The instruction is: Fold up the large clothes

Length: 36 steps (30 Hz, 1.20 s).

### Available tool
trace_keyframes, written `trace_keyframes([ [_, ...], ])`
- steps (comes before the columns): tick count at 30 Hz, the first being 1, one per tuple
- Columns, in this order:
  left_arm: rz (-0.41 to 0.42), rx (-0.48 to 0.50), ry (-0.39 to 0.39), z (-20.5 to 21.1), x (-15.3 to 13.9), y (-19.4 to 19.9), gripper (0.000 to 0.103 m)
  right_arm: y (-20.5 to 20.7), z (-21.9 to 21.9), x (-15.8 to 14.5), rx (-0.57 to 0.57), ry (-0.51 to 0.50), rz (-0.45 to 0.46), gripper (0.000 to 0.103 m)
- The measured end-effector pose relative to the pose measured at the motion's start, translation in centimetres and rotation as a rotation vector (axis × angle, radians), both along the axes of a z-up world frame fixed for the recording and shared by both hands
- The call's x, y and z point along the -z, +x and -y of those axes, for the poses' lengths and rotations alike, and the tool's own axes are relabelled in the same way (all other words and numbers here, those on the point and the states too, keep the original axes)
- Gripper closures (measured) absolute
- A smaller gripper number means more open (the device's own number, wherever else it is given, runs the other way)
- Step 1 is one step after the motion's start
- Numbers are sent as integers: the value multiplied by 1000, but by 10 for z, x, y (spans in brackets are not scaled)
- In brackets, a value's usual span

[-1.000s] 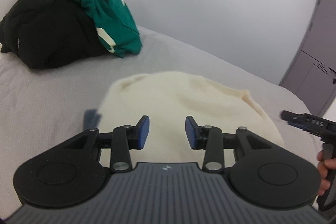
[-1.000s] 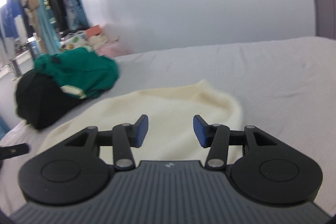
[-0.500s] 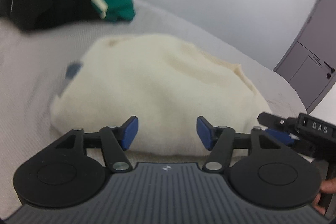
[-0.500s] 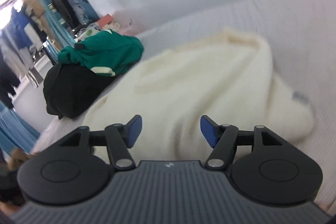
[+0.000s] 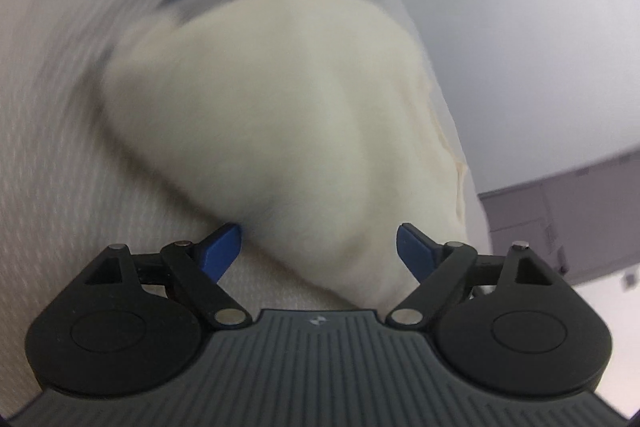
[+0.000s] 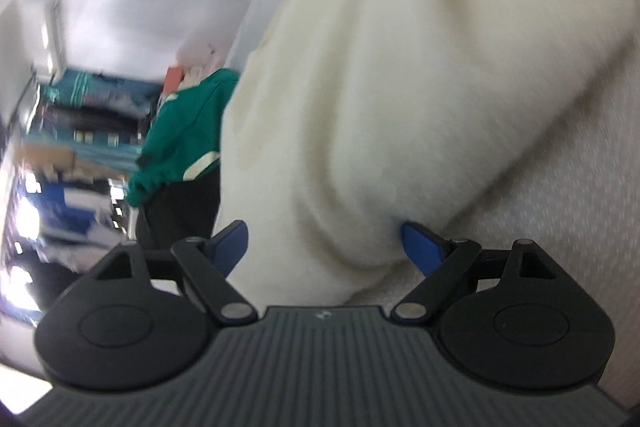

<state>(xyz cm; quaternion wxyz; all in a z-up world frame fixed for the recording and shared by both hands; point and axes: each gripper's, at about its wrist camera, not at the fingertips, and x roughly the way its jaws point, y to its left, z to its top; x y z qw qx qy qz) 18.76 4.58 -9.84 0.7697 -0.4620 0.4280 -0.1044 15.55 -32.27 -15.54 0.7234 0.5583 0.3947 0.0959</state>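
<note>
Both wrist views low, rolled, close over bed (image 5: 60, 187); share cream garment (image 5: 280, 127) (image 6: 400, 87).

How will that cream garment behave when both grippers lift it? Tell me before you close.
The cream garment looks thick, soft and fuzzy, so it will probably sag and droop between the left gripper and right gripper. Its folded layers may slide apart. It seems bulky rather than heavy, and unlikely to slip from the pads.

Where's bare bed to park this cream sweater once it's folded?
Bare grey bedcover lies on the open side of the cream sweater, and more flanks its far side. Crowded: the green garment and the black pile beneath it sit close against the sweater's edge.
</note>
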Motion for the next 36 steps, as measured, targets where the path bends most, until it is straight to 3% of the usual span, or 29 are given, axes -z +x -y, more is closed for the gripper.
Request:
trace_keyframes([
  [3, -57, -43, -92, -9, 17, -2, 15, -3, -4, 19, 22, 61, -95, 17],
  [6, -57, -63, -123, -12, 21, -2, 15, -1, -4, 20, 36, 84, -86, 17],
  [12, -64, -141, -165, -27, 31, 7, 17, -3, 0, 7, 146, -33, -26, 18],
  [17, -45, -136, -142, -30, 33, 13, 21, -5, -4, 5, 185, -89, 0, 17],
  [22, -22, -129, -124, -26, 30, 37, 48, -12, 3, 8, 251, -78, 32, 17],
  [25, -14, -133, -96, -30, 29, 44, 55, -20, 15, 9, 322, -54, 37, 17],
  [28, 2, -132, -68, -28, 25, 46, 58, -25, 28, 14, 379, 1, 27, 17],
  [31, 14, -135, -48, -26, 19, 37, 61, -15, 25, 17, 343, -8, 26, 17],
  [36, 50, -125, 17, -21, 6, 48, 67, -10, 21, 9, 321, -82, 16, 43],
])
